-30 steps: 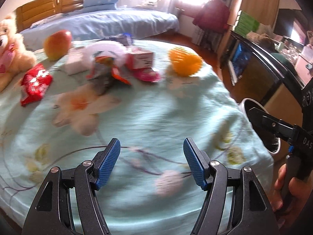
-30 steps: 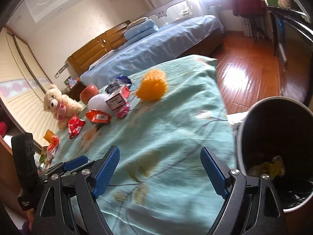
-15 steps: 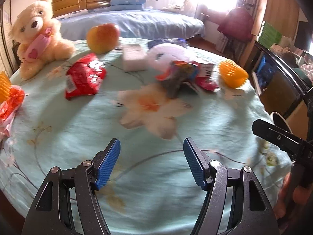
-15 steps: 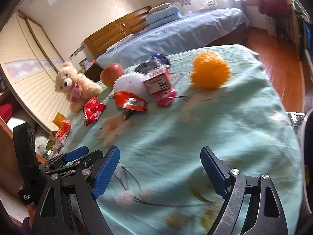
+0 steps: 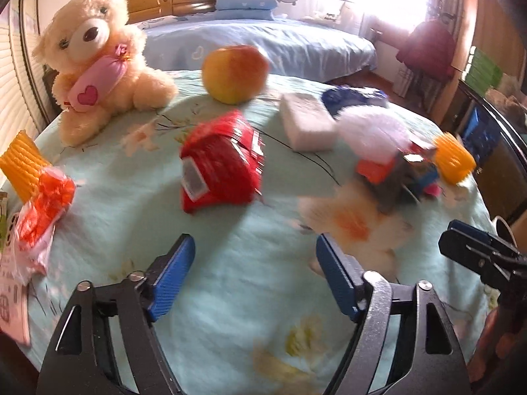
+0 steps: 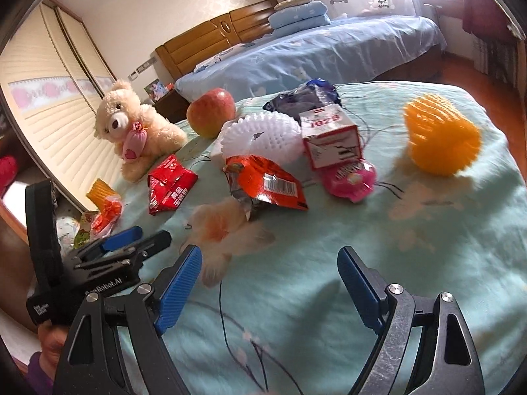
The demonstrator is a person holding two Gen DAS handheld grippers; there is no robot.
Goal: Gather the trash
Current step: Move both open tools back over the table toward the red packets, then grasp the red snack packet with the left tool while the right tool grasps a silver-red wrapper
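Wrappers lie on a light-green flowered cloth (image 5: pixel 230 263). A red snack packet (image 5: pixel 220 164) lies just ahead of my open, empty left gripper (image 5: pixel 255 256); it also shows in the right wrist view (image 6: pixel 169 182). An orange-red foil wrapper (image 6: pixel 263 186), a pink wrapper (image 6: pixel 349 177), a small red-and-white carton (image 6: pixel 329 141) and a dark blue bag (image 6: pixel 303 97) lie ahead of my open, empty right gripper (image 6: pixel 268 266). The left gripper appears at the left of the right wrist view (image 6: pixel 131 243).
A teddy bear (image 5: pixel 95 69), an apple (image 5: pixel 234 72), a white tissue pack (image 5: pixel 306 121), a white spiky ball (image 6: pixel 260 135), an orange foam net (image 6: pixel 441 135) and orange bags (image 5: pixel 36 191) at the left edge share the cloth. A blue bed (image 5: pixel 263 42) stands behind.
Both grippers have swung left, away from the bin, toward the clutter. The red packet and bear now fill the left view; the bin has left the right view.
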